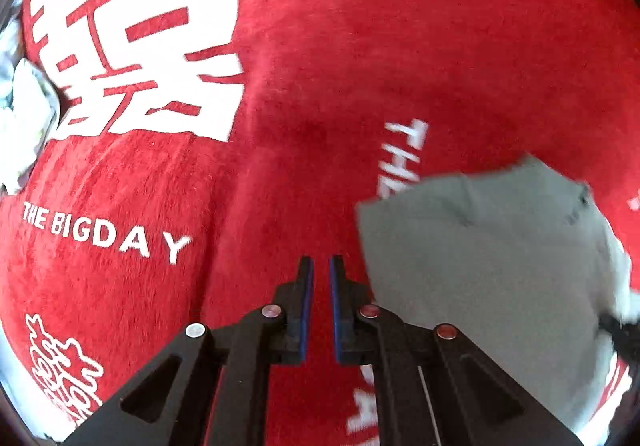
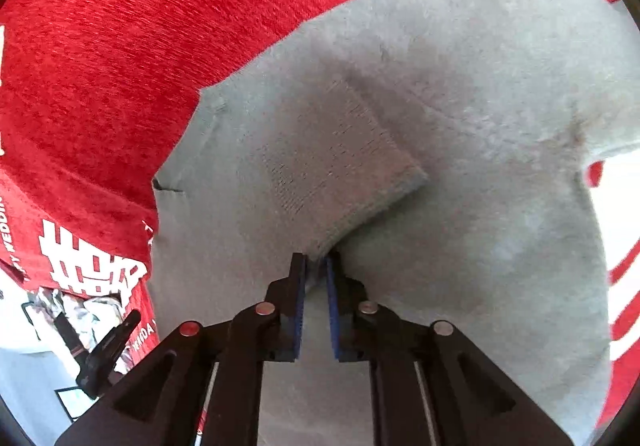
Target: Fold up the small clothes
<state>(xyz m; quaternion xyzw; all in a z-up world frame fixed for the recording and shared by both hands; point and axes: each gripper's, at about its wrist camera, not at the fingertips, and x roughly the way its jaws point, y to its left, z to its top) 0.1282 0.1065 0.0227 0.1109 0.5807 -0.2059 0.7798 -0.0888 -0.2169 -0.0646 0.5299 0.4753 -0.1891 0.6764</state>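
Two wrist views over a red cloth (image 1: 360, 46) printed with white characters and the words "THE BIGDAY".

Step in hand. The right hand-held gripper (image 2: 316, 262) is pinched on the ribbed edge of a folded-over flap of the grey garment (image 2: 460, 126), its blue-padded fingers (image 2: 299, 286) nearly together with fabric between the tips. This reads as a fold under way: one part, probably a cuff or hem, is being carried across the body of the piece. The left hand-held gripper (image 1: 320, 266) holds nothing; its fingers stand a narrow gap apart over bare red cloth, just left of the garment (image 1: 480, 246).

Next move, as judged. The flap needs to be laid flat and square on the body, then let go; the left hand-held gripper is placed to pin or smooth the near edge, or to take a second corner.

The garment. Soft grey knit, slightly fuzzy, matte. It lies on the red cloth, to the right in the left view and filling most of the right view. The flap shows a ribbed band ending in a clean corner; a seam with a small notch shows at the left edge. The cloth bulges gently and is not yet flat. What kind of garment it is cannot be told.

At the left margin, crumpled pale material (image 1: 24, 106) lies beside the red cloth.
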